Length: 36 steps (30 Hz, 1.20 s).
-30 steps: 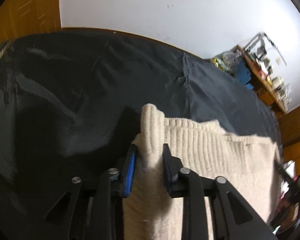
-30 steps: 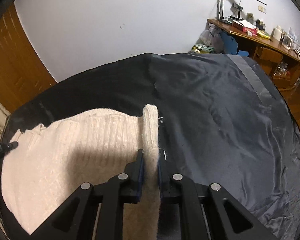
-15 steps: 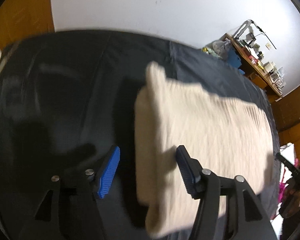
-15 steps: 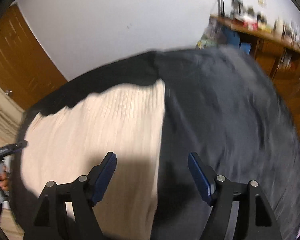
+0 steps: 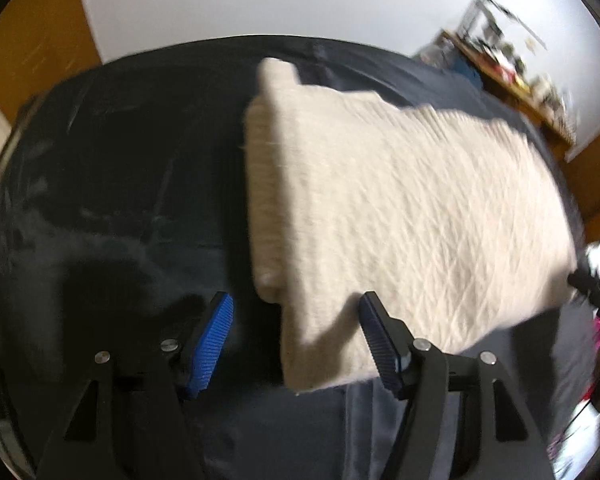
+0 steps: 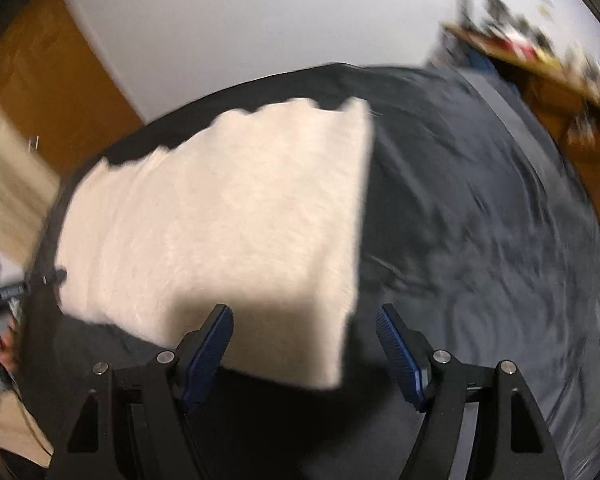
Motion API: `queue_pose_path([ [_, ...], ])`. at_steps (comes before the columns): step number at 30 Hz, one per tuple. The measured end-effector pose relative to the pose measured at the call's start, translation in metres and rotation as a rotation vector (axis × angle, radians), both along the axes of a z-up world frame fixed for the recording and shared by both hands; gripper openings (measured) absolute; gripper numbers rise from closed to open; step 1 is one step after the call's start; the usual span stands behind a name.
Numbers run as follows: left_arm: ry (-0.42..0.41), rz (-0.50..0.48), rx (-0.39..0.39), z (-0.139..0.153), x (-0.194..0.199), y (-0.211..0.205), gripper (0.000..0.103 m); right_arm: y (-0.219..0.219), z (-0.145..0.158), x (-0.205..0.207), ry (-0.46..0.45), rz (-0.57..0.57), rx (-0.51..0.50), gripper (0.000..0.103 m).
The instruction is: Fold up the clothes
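A cream knitted sweater lies folded into a flat rectangle on a dark sheet. My left gripper is open and empty, held just above the sweater's near left corner. In the right wrist view the sweater fills the left middle. My right gripper is open and empty above the sweater's near right corner. Both views are blurred by motion.
The dark sheet covers a bed that reaches to a white wall. A wooden desk with clutter stands at the far right. A wooden door is at the left. The other gripper's tip shows at the left edge.
Both grippers let go of the sweater's edge and opened wide. They pulled back and up, and the sweater now lies flat on the sheet.
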<state>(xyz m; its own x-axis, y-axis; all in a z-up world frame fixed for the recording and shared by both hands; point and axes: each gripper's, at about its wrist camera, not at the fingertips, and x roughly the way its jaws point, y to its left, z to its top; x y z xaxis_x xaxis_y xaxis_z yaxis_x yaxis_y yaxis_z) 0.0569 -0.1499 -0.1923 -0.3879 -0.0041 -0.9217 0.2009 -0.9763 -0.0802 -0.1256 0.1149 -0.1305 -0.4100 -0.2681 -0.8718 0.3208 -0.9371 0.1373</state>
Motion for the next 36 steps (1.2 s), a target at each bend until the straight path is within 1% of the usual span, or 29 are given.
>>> queue_pose_path([
  [1,-0.006,-0.006,-0.023,-0.003,-0.001,0.003,0.070,-0.010,-0.002,0.000,0.012,0.027,0.050,0.076],
  [2,-0.011,-0.010,-0.047,-0.007,-0.001,0.005,0.070,-0.019,-0.006,0.000,0.025,0.055,0.122,0.076],
  [3,-0.015,-0.009,-0.060,-0.010,-0.002,0.005,0.071,-0.024,-0.009,0.000,0.030,0.072,0.162,0.076],
  [4,-0.017,-0.004,-0.056,-0.013,-0.002,0.003,0.072,-0.027,-0.013,0.000,0.033,0.087,0.200,0.076],
  [5,-0.018,-0.001,-0.057,-0.014,-0.002,0.001,0.075,-0.028,-0.017,-0.003,0.029,0.093,0.233,0.076],
  [6,-0.017,-0.003,-0.064,-0.014,-0.002,0.000,0.079,-0.027,-0.020,-0.005,0.029,0.092,0.248,0.076],
  [9,-0.013,-0.032,-0.102,-0.014,-0.002,-0.001,0.082,-0.020,-0.025,-0.011,0.047,0.078,0.292,0.082],
  [10,-0.013,-0.042,-0.114,-0.014,-0.002,-0.002,0.083,-0.018,-0.027,-0.013,0.054,0.081,0.304,0.086],
  [13,-0.020,-0.047,-0.124,-0.013,-0.003,-0.006,0.088,-0.013,-0.029,-0.017,0.052,0.075,0.310,0.094],
  [15,-0.027,-0.043,-0.124,-0.012,-0.004,-0.009,0.092,-0.011,-0.027,-0.018,0.066,0.080,0.338,0.098],
  [16,-0.030,-0.041,-0.123,-0.012,-0.004,-0.010,0.092,-0.012,-0.027,-0.019,0.077,0.083,0.352,0.101],
  [17,-0.033,-0.038,-0.123,-0.011,-0.005,-0.011,0.092,-0.013,-0.027,-0.019,0.083,0.083,0.360,0.101],
  [19,-0.038,-0.039,-0.132,-0.007,-0.004,-0.010,0.091,-0.011,-0.026,-0.021,0.061,0.070,0.348,0.101],
  [21,-0.028,-0.041,-0.146,0.004,-0.001,-0.007,0.091,-0.010,-0.022,-0.023,0.045,0.060,0.340,0.101],
  [24,0.027,-0.041,-0.151,0.028,0.002,-0.003,0.091,-0.011,-0.007,-0.019,0.078,0.052,0.334,0.101],
  [27,0.106,-0.023,-0.111,0.057,0.001,-0.003,0.091,-0.014,0.014,-0.018,0.131,0.035,0.285,0.101],
  [30,0.169,-0.040,-0.052,0.076,-0.011,0.003,0.091,-0.024,0.030,-0.026,0.175,0.023,0.195,0.101],
  [31,0.178,-0.050,-0.038,0.078,-0.017,0.006,0.091,-0.029,0.033,-0.030,0.181,0.027,0.162,0.101],
  [32,0.183,-0.062,-0.025,0.078,-0.021,0.007,0.091,-0.036,0.033,-0.036,0.168,0.045,0.120,0.101],
  [34,0.184,-0.094,-0.005,0.070,-0.021,0.009,0.091,-0.052,0.032,-0.048,0.142,0.081,0.037,0.101],
  [35,0.175,-0.106,-0.004,0.064,-0.026,0.006,0.091,-0.060,0.031,-0.054,0.129,0.099,0.000,0.101],
  [36,0.151,-0.108,-0.017,0.054,-0.039,0.008,0.091,-0.068,0.028,-0.056,0.114,0.121,-0.013,0.101],
])
